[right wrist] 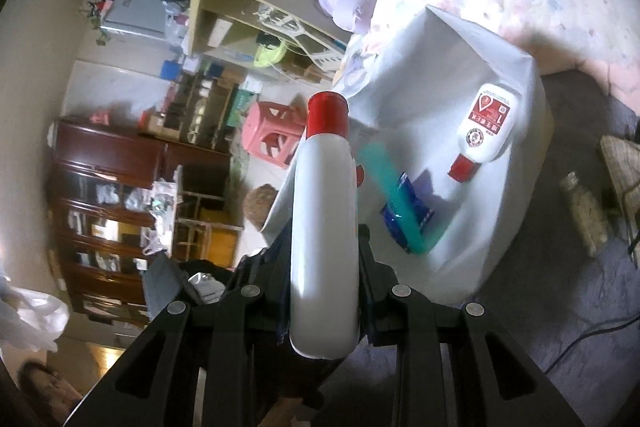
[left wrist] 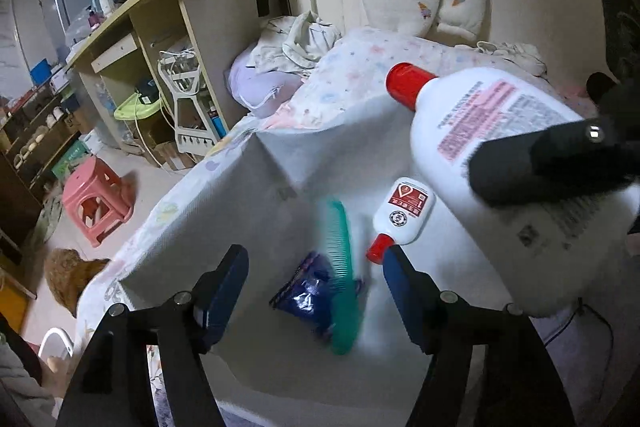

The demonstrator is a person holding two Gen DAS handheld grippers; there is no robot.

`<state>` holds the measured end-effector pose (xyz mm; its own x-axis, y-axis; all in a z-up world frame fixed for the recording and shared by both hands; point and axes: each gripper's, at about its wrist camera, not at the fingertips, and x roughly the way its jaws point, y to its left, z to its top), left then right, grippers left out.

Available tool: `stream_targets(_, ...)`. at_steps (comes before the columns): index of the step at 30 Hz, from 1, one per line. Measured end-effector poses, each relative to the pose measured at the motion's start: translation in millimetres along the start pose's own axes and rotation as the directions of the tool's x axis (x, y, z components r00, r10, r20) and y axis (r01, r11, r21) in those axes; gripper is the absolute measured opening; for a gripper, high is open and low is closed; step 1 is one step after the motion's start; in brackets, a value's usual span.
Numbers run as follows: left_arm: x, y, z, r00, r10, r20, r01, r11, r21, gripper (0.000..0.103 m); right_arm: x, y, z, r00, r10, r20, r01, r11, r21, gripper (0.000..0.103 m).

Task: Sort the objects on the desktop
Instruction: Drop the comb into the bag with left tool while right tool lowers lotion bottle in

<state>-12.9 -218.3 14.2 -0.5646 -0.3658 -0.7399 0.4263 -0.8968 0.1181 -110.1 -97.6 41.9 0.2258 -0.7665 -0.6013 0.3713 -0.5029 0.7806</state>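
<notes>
Cluttered bedroom: a bed w/ pale floral sheet (left wrist: pixel 360 67), a beige desk unit (left wrist: pixel 168 27) at 10 o'clock in the left wrist view, and a pink plastic stool (left wrist: pixel 96 203) on the floor at 9. On the bed sits an open white fabric storage box (left wrist: pixel 224 195).

Inside the box: a teal plastic comb (left wrist: pixel 340 275), blurred, long axis running approx 12-to-6 in the left view, lying across a dark blue shiny foil packet (left wrist: pixel 308 299). Just beside it at 2 o'clock lies a small white bottle w/ red cap (left wrist: pixel 404 215), long axis diagonal, cap pointing to 7 o'clock.

The left gripper (left wrist: pixel 316 291), blue-padded fingers, hangs over the box w/ jaws spread wide, nothing between the pads; comb and packet show below the gap.

The right gripper (right wrist: pixel 324 267) is clamped on a large white plastic bottle w/ red screw cap (right wrist: pixel 324 219), pads pressing its sides near the base. Bottle's long axis follows the fingers, cap pointing to 12 in the right view, off toward the box's near-left edge. In the left view it's at 2-3 o'clock, above the box's right side, cap pointing to 10.
</notes>
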Motion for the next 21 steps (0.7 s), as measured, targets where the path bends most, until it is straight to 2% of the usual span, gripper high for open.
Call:
stream_targets(4, 7, 6, -2, 1.000, -0.008, -0.023, 0.008, 1.000, -0.010, 0.068, 11, -3, 8, 1.000, -0.017, -0.002, 0.017, 1.000, 0.010, 0.028)
stream_targets(11, 16, 13, -6, 0.998, -0.015, -0.055, 0.013, 0.999, -0.038, 0.068, 29, -22, 10, 0.994, -0.109, -0.016, 0.109, 0.993, 0.036, 0.028)
stream_targets(15, 14, 15, -7, 0.998, -0.023, -0.050, 0.021, 0.999, -0.043, 0.068, 35, -31, 10, 0.993, -0.119, -0.022, 0.120, 0.991, 0.056, 0.028)
stream_targets(21, 14, 12, -6, 0.998, -0.047, -0.048, 0.045, 0.998, -0.047, 0.068, 40, -35, 10, 0.984, -0.175, -0.023, 0.176, 0.983, 0.051, 0.029)
